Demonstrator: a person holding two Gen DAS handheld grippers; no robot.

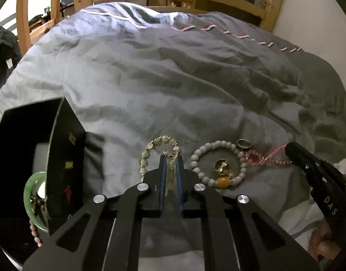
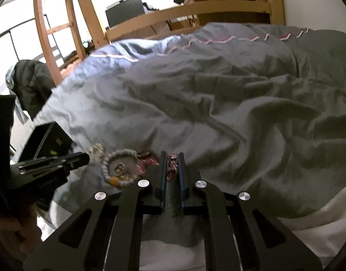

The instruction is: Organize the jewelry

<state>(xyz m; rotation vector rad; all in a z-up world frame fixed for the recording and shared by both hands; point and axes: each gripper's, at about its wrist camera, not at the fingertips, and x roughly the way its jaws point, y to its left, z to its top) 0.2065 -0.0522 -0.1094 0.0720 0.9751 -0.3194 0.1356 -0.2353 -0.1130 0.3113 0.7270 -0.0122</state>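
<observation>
The left hand-held gripper (image 1: pixel 170 160) is closed down on the near side of the clear crystal bracelet (image 1: pixel 158 152); beads show between its blue-edged fingers. The right hand-held gripper (image 2: pixel 172 158) is likewise closed, with a bunch of the pink bead strand (image 2: pixel 171 166) pinched between its fingers.

All places below are given relative to the white bead bracelet (image 1: pixel 218 162), which lies flat on the grey duvet (image 1: pixel 173 79):

- The clear crystal bracelet lies just beside it, on the side toward the box.
- The pink bead strand starts at its far rim and trails away on the opposite side, toward the right hand-held gripper.
- A gold charm (image 1: pixel 222 167) rests inside its loop, and an amber bead (image 1: pixel 222 182) sits on its near rim.
- A metal ring (image 1: pixel 243 144) touches its far edge, close to the start of the pink strand.
- The black jewelry box (image 1: pixel 37 153) stands well apart, beyond the crystal bracelet. A green bangle (image 1: pixel 29 194) and a short pink-bead piece (image 1: pixel 36 234) lie at its near end.

Recommended procedure for the step in hand, as a judgement:

1. Lift each piece straight up and slowly.
2. Confirm that the pink strand comes free of the metal ring and the white bead bracelet before moving it sideways; it appears likely to drag both.
3. Hold the grip firm; round beads may slip.
4. Carry the crystal bracelet over to the box first.
</observation>
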